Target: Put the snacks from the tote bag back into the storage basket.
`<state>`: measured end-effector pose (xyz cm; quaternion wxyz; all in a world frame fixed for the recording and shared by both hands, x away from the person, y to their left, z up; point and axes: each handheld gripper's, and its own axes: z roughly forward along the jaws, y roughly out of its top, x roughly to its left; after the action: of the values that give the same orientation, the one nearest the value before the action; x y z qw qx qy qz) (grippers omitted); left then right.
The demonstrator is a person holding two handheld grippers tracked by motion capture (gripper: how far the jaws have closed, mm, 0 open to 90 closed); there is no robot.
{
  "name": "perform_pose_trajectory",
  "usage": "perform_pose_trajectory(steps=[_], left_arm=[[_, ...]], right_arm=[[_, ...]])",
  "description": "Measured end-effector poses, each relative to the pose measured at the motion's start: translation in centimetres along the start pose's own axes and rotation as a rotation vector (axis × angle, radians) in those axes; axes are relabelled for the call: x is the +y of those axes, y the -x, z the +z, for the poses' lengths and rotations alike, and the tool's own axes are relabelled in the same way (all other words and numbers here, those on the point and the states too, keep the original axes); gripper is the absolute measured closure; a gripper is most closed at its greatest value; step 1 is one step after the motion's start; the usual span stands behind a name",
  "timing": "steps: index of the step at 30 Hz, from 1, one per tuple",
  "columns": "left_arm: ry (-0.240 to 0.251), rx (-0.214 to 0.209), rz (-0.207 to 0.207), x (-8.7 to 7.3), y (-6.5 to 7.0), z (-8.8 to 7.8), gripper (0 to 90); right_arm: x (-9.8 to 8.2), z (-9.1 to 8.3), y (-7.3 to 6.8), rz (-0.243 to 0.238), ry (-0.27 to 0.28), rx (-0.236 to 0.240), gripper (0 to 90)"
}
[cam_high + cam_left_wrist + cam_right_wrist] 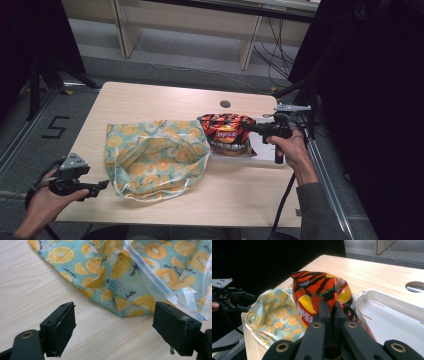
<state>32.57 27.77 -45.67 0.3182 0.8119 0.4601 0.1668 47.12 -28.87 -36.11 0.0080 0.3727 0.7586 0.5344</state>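
At the left edge of the worktop (pixel 150 97), the left gripper (pixel 102 185) was held level in the person's left hand (pixel 42 207), pointing toward the fruit-print bag (pixel 155 160). In the left gripper view its 2 fingers (pixel 58 328) stood wide apart with nothing between them, bare wood showing in the gap. The near corner of the fruit-print bag (pixel 130 280) lay just beyond the fingertips, apart from both.

The fruit-print bag lay on the middle of the worktop, crumpled, with its mouth gaping toward the right and a pale seam running along the rim. Its pattern was orange slices on a blue-green ground.

Immediately to the right, the chip bag (pixel 227 135) lay with its left part beside the mouth of the fruit-print bag and its right part over the white tray (pixel 267 157). It was red and black with a round yellow and red logo. Whether the 2 bags touched could not be determined.

The right gripper (pixel 248 126), held in the right hand (pixel 292 150), pointed left at the chip bag. In the right gripper view its fingers (pixel 324 312) were shut on the upper right edge of the chip bag (pixel 317 290), the foil pinched between them. The white tray (pixel 392 315) lay to the right of that grip, near the right edge of the worktop, with a round hole (pixel 225 104) in the wood behind it.
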Motion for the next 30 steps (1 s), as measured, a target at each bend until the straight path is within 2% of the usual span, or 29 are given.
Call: perform_pose_trajectory(steps=[3,4,5,6,7,8,9,11,12,13,15,16,18,19,20,21,23,25,27,28,29,30], left_arm=[[0.003,0.002,0.0,0.0,0.0,0.1,17.6],[0.003,0.003,0.0,0.0,0.0,0.1,17.6],[0.018,0.006,-0.018,0.0,0.1,0.2,17.6],[0.006,0.007,-0.005,0.0,0.0,0.1,17.6],[0.007,0.005,-0.005,-0.1,0.0,0.1,17.6],[0.0,0.001,0.002,-0.1,0.0,0.1,17.6],[-0.004,-0.004,0.004,-0.1,-0.1,0.1,17.6],[-0.003,-0.005,-0.001,-0.1,0.0,0.1,17.7],[-0.003,-0.005,0.0,0.0,-0.1,0.1,17.9],[-0.004,-0.005,0.002,-0.1,-0.1,0.1,18.0],[-0.004,-0.003,0.002,-0.1,-0.1,0.1,18.0],[-0.004,-0.006,0.001,-0.1,-0.1,0.1,18.0],[-0.008,0.001,0.004,-0.1,-0.1,0.1,18.3],[-0.007,0.001,0.005,-0.1,0.0,0.1,18.4],[-0.008,-0.001,0.007,-0.1,0.0,0.1,18.4],[-0.008,-0.002,0.008,-0.1,0.0,0.1,18.4],[-0.007,-0.011,0.007,-0.1,-0.1,0.1,18.4],[-0.003,-0.015,0.009,0.0,-0.1,0.1,18.4],[-0.003,-0.015,0.009,0.0,-0.1,0.1,18.4],[-0.003,-0.015,0.01,0.0,-0.1,0.1,18.4],[-0.002,-0.014,0.01,0.0,-0.1,0.1,18.3],[0.0,-0.012,0.011,0.0,-0.2,0.1,18.3]], right_arm=[[-0.3,-0.3,0.8,-0.001,0.012,-0.021,90.0],[-0.4,-0.5,1.0,0.024,0.014,-0.014,90.0],[-0.5,-0.6,1.3,0.039,0.012,-0.02,90.0],[-0.5,-0.8,1.7,0.021,0.012,-0.039,90.0],[-0.7,-0.9,2.1,0.027,0.018,-0.04,89.7],[-0.7,-1.1,2.0,0.076,0.008,-0.038,89.3],[-0.7,-1.2,2.5,0.049,0.011,-0.056,89.0],[-0.8,-1.4,2.9,0.097,0.003,-0.062,88.6],[-0.9,-1.5,3.4,0.066,0.01,-0.08,88.4],[-0.8,-1.6,3.5,0.07,0.007,-0.087,88.2],[-0.8,-1.7,3.7,0.108,0.0,-0.104,87.8],[-0.8,-1.6,4.1,0.074,0.006,-0.118,87.6],[-0.7,-1.7,4.3,0.074,0.006,-0.131,86.9],[-0.6,-1.6,4.2,0.107,0.001,-0.128,86.0],[-0.6,-1.6,4.4,0.093,0.004,-0.15,85.1],[-0.4,-1.6,4.3,0.101,-0.003,-0.16,85.0],[-0.1,-1.4,4.3,0.089,-0.009,-0.172,84.5],[0.3,-1.1,4.3,0.052,-0.02,-0.207,83.9],[0.6,-0.8,4.1,0.069,-0.02,-0.228,82.9],[0.7,-0.7,4.4,0.034,-0.023,-0.247,82.0],[0.8,-0.5,4.2,0.054,-0.025,-0.256,81.3],[0.9,-0.5,4.4,0.03,-0.024,-0.274,80.8]])
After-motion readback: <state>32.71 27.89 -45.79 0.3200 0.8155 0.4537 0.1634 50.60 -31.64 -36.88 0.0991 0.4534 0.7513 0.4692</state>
